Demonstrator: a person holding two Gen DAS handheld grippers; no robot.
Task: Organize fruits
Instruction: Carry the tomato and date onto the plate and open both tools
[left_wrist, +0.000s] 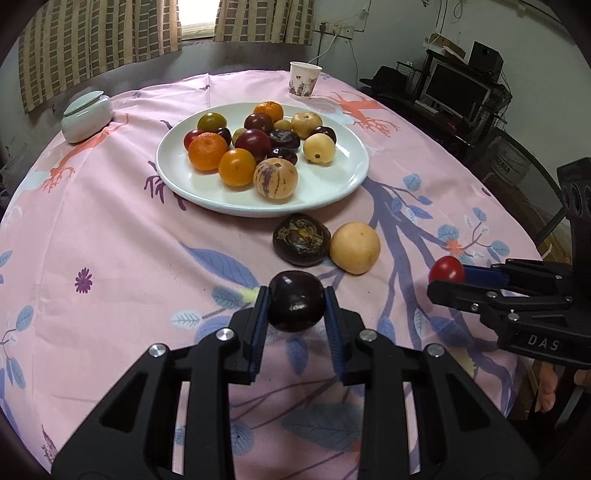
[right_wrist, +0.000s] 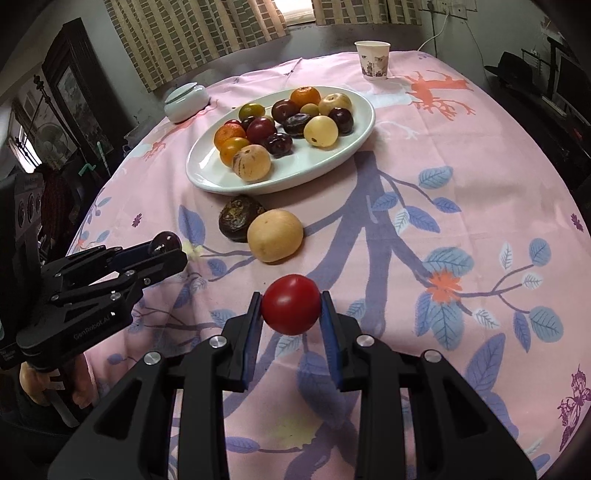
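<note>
- Fruits split between three spots: most heaped on the white plate (left_wrist: 343, 184) at the far middle of the table, two loose on the tablecloth (left_wrist: 110, 236) just near of the plate, two held in the tongs.
- Dark plum (left_wrist: 295, 306) clamped between the pads of the left gripper (left_wrist: 294, 314), lifted just clear of the cloth.
- Red tomato (right_wrist: 291, 304) pinched in the right gripper (right_wrist: 291, 310), likewise off the cloth, to the right of the left one.
- Still loose: wrinkled dark fruit (left_wrist: 301, 240) and yellow round fruit (left_wrist: 354, 248), touching side by side.
- Risks, as a judgement: smooth round skins gripped only at their sides, likely to slip out on a tilt or jolt; crowded plate, so a drop onto the pile could send neighbours rolling over the shallow rim; both tongs heading for one plate could collide.
- Farther off: paper cup (left_wrist: 304, 80) at the far edge, lidded ceramic jar (left_wrist: 86, 115) far left.
</note>
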